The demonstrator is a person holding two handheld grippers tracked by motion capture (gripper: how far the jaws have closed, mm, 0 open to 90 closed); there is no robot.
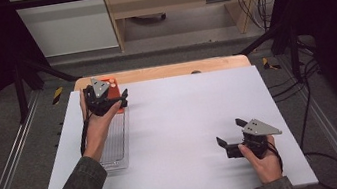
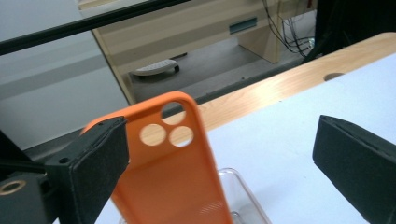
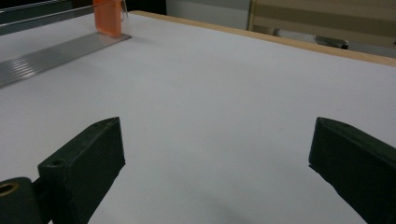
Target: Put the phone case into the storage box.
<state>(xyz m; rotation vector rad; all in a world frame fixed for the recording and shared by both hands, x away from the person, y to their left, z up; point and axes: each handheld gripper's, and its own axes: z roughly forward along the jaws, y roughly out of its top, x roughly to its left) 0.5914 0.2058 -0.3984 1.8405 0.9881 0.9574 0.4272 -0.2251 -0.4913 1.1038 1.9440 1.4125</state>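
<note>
Clearly the thing in hand is the orange phone case [image 2: 173, 163], which stands on edge at the far end of a clear ribbed rack [image 1: 115, 145] at the upper left of the high view, near the wooden edge of the table [image 1: 186, 122]. The left tool [image 1: 116, 100] hangs right over it there, and in the left gripper view its jaws stand wide: the left pad sits close against the case's edge, the right pad is well apart from it, and nothing is pinched. I would judge the case light, thin and somewhat bendy, a soft shell with three camera holes near its top corner, so it could flex or twist if squeezed hard across its flat face and may tip out of its slot at a nudge. The long side edges, a little below the holes, look like the best place to take hold. A clear part of the rack rises just behind the case's foot and could catch a jaw coming in low. At the lower right of the high view the right tool [image 1: 231, 140] rests open over bare white table, well apart from the rack; in the right gripper view the case shows far off at the upper left.
</note>
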